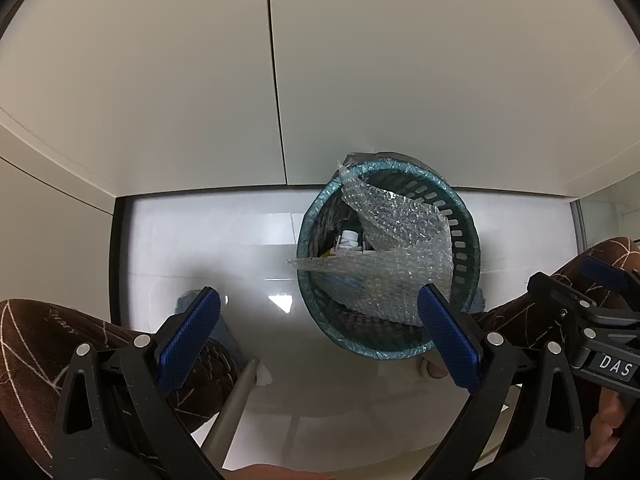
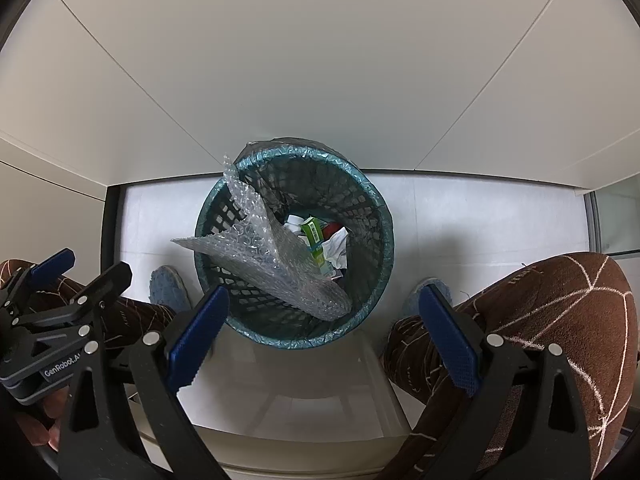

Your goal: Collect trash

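Floor bin [image 2: 294,264] lies beyond right gripper [image 2: 324,330].

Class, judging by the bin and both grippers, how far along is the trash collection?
Done: bubble wrap, a green carton and crumpled paper lie in the teal bin. In hand: nothing; left gripper and right gripper are open. Left: no loose trash is visible.

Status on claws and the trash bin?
Left claw open, empty. Right claw open, empty. Bubble wrap in the bin, corner poking over the rim. Nothing blocking.
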A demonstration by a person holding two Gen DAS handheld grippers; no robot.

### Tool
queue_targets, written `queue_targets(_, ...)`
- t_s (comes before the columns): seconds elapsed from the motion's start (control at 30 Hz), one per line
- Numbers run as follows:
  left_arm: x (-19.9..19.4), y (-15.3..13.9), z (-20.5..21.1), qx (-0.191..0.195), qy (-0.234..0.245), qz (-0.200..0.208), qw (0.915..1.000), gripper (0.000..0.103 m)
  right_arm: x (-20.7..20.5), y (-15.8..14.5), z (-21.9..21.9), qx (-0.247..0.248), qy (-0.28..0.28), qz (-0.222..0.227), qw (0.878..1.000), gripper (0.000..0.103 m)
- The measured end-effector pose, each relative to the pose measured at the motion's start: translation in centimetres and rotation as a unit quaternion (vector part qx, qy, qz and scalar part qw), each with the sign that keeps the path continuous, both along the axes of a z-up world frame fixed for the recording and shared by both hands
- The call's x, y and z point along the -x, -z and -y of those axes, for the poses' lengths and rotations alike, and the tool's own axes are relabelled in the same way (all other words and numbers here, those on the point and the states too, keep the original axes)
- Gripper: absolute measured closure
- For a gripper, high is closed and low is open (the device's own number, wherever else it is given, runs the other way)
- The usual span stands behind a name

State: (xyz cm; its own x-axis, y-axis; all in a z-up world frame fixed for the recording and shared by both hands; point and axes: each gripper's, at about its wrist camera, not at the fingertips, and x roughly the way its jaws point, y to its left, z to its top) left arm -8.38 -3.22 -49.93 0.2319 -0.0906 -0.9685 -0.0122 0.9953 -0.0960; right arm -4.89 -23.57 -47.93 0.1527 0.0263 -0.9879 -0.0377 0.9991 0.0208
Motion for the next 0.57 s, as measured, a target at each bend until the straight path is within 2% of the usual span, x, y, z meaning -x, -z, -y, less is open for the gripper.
queue_targets(0.17, 0.01, -0.18, 0.09, -0.007, 0.002, 0.007, 0.9999, 0.006, 0.01, 0.02, 0.02, 0.000, -0.001, 0.000, 1.000, 0.011)
queue_targets(0.57, -0.12, -0.01, -0.33, 0.004, 0.001, 0.002, 1.0000, 0.006, 0.05, 0.03, -0.03, 0.001, 0.000, 0.000, 1.000, 0.011)
